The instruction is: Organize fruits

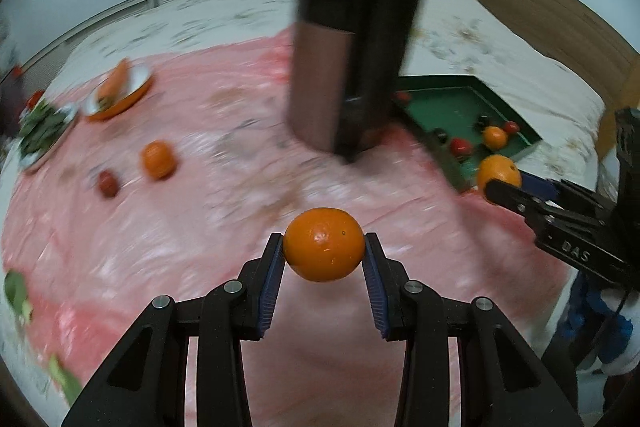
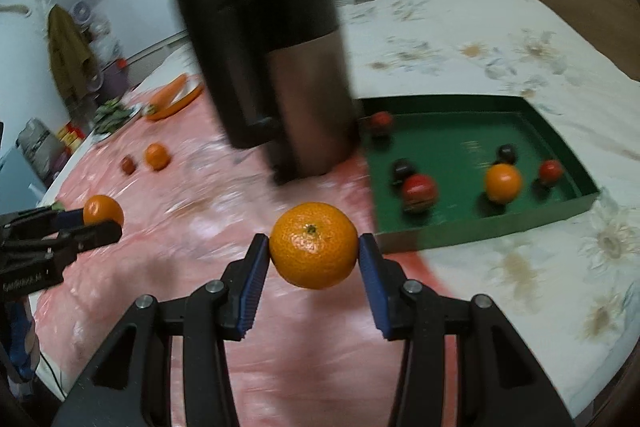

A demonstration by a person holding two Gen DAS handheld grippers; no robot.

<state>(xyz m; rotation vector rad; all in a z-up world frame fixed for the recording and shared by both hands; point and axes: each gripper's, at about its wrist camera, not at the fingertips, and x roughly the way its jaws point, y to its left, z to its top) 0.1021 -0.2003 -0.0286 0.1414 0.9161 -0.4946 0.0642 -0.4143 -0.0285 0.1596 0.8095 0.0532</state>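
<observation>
Both tools are loaded. The left tool [image 1: 324, 247] pinches an orange [image 1: 324, 244] between its blue pads; the right tool [image 2: 314, 247] pinches a 2nd orange [image 2: 313, 245] the same way, stem end facing the camera. Each fruit is carried clear of the pink cloth [image 2: 200, 227].

The green tray [image 2: 460, 231] is the landmark. It already holds 1 orange and several red and dark fruits. From the right tool the tray lies ahead and to the right, near; from the left tool it lies further off to the right, beyond the right tool. So the right hand looks nearer and probably goes in first.

The dark cylindrical bin [image 2: 272, 75] stands just left of the tray. Well left of it, 1 loose orange [image 2: 157, 156] and a small red fruit [image 2: 129, 164] remain on the cloth.
</observation>
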